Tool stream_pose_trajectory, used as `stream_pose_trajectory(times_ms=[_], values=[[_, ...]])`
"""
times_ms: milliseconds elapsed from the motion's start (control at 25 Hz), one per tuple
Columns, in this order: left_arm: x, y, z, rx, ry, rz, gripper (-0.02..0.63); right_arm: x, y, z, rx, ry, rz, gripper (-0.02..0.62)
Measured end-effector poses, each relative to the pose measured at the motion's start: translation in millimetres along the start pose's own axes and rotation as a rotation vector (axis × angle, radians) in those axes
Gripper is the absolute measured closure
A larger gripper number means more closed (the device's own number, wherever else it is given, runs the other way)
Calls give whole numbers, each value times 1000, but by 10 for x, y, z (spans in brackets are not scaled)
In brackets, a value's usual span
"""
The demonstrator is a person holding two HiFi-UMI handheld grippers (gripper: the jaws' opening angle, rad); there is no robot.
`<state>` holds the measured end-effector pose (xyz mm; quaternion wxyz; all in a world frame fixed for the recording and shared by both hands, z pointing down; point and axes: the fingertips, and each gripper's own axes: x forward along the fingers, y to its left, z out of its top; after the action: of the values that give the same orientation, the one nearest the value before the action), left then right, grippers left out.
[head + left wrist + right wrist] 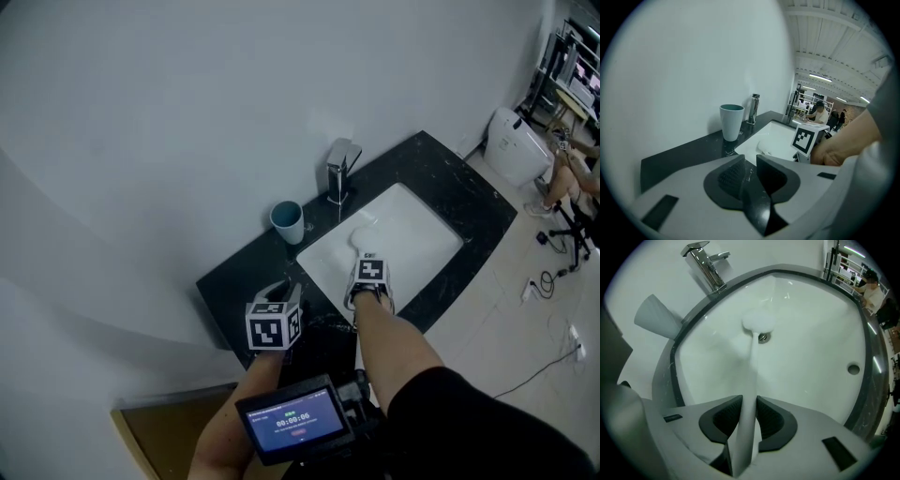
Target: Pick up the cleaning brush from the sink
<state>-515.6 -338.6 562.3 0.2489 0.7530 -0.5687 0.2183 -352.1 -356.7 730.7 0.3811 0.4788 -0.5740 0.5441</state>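
Observation:
A white cleaning brush (pixel 753 352) lies in the white sink (pixel 811 357), its round head (pixel 758 320) over the drain and its long handle running back between my right gripper's jaws. My right gripper (pixel 749 404) points steeply down into the basin and is shut on that handle, both dark pads against it. From the head camera the brush (pixel 359 234) shows just beyond the right gripper (pixel 365 262). My left gripper (pixel 750 161) hovers over the black counter left of the sink, jaws a narrow gap apart and empty.
A chrome faucet (pixel 339 169) stands behind the sink, and a teal cup (pixel 288 221) sits on the black counter (pixel 450 178) to its left. The wall is close behind. A white fixture (pixel 516 145) and cables lie on the floor to the right.

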Motion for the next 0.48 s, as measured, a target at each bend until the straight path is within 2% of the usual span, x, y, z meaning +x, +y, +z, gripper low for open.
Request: stream_pose_trajectory(times_ms=[120,240,480], values=[[11,29,-56,-16,6,-9,514,21,2,37,6,-5,0,509],[-35,34,-108,-33,7,-6,522,-20,-23,34,49,-2,48,514],[-226,-107,-14,-43,-42,-8,533,-388,-107,130,67,-87,151,514]])
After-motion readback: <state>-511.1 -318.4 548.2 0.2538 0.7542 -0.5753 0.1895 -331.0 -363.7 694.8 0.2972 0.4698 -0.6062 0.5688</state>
